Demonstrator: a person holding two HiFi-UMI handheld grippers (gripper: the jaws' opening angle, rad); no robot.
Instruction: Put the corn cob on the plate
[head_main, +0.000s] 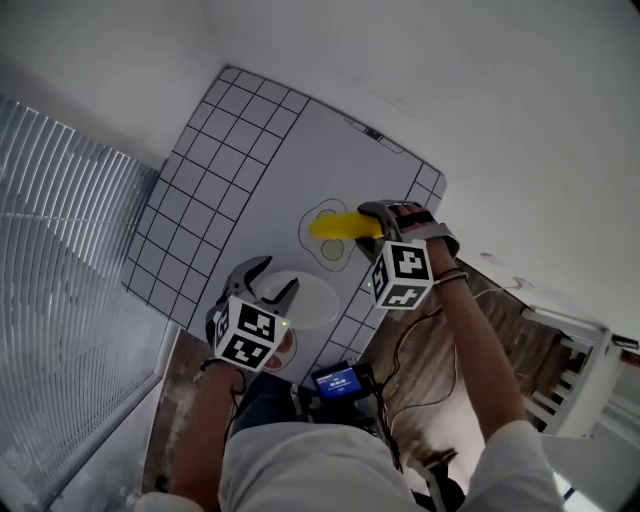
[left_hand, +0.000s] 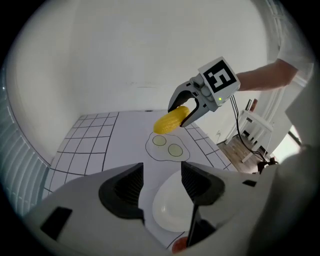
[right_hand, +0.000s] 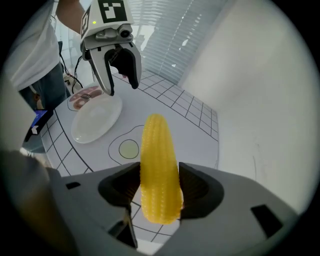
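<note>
Right gripper (right_hand: 159, 175) clamps the corn cob (right_hand: 156, 142) above the table (head_main: 250, 160); plate (head_main: 318, 300) by the near edge sits empty, left gripper (left_hand: 161, 174) open; placement outstanding.

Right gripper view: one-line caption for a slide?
Right gripper clamped on the yellow corn cob, held above the gridded mat; white plate and open left gripper beyond.

Gridded white mat (head_main: 220, 170), blob outline (left_hand: 167, 146) — two green circles (left_hand: 174, 149), slatted blinds (head_main: 60, 260)
</note>
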